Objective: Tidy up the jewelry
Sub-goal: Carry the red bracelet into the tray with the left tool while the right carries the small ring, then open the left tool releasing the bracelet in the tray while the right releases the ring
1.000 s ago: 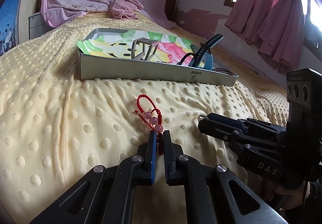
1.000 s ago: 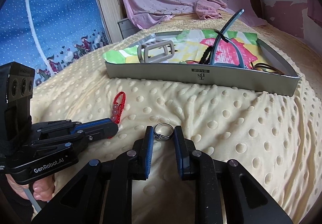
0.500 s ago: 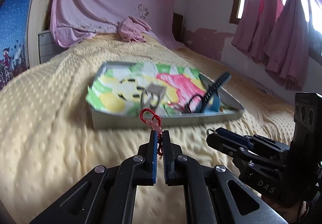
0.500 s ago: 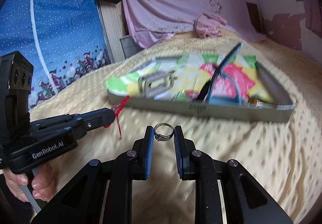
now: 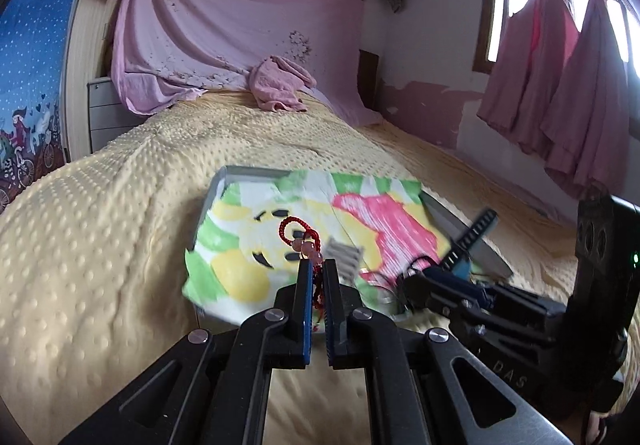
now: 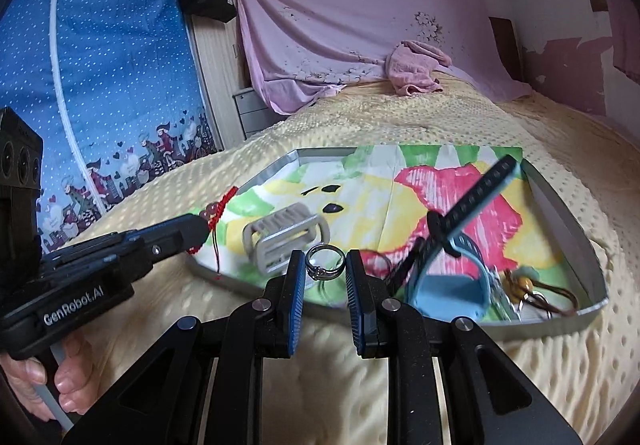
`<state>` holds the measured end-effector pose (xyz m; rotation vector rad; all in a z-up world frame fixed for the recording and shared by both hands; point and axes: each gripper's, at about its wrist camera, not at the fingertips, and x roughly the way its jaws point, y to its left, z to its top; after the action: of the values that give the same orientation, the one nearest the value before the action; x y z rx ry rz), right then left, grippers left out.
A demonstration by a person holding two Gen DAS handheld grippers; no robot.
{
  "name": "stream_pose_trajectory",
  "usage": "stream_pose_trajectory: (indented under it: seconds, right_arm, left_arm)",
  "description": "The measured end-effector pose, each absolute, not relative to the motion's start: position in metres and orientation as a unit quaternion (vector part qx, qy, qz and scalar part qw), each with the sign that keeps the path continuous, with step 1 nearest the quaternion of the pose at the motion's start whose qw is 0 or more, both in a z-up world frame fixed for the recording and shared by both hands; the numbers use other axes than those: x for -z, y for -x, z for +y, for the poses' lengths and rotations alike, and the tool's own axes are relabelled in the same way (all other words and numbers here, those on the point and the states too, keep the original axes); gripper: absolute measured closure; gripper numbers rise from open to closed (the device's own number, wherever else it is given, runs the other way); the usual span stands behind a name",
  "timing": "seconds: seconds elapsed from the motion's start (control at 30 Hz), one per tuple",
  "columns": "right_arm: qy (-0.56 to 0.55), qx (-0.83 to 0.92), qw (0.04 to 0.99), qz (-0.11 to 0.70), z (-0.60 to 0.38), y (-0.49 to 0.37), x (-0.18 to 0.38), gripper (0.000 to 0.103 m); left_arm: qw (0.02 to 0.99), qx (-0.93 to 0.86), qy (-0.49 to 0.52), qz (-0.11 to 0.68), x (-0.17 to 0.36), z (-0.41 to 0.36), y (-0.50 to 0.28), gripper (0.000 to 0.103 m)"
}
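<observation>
Bracelet point(image 5: 301, 241) upright in left claw point(image 5: 316, 277)

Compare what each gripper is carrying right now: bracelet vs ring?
The red cord bracelet is soft cord with pink beads, its tails dangling; the silver ring is a rigid metal band. The left gripper pinches the bracelet nearly shut; the right gripper spans the ring wider. Both are held above the tray.

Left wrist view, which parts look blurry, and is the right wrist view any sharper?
Left wrist view: the tray and its contents smear with motion blur, window glare at top right; the red bracelet stays sharp. Right wrist view: the ring is crisp, the tray only slightly soft.
</observation>
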<state>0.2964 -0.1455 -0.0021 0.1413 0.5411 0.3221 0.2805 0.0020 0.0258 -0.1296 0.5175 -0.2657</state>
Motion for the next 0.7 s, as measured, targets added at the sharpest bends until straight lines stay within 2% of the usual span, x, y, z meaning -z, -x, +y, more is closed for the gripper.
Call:
stream_pose_trajectory:
  seconds: [0.3,0.53,0.67,0.7]
  right_arm:
    - [-0.054,-0.147,0.936,0.315,-0.132,-0.326,0.021,0.085]
    - [-0.044,-0.142,0.937,0.315,-0.129,-0.324,0.025,0.084]
    - [-0.041,-0.138,0.941,0.308,-0.129,-0.317,0.023,0.068]
    - [-0.041,-0.138,0.941,0.306,-0.130,-0.315,0.022,0.067]
  left_arm:
    - [0.946,0.117,0.061,0.295,-0.006,-0.001,-0.311,0.098]
    - [0.939,0.106,0.078,0.318,0.006,0.006,-0.309,0.098]
    - [0.940,0.104,0.089,0.312,0.006,0.011,-0.302,0.098]
    - [0.940,0.103,0.090,0.311,0.006,0.011,-0.301,0.098]
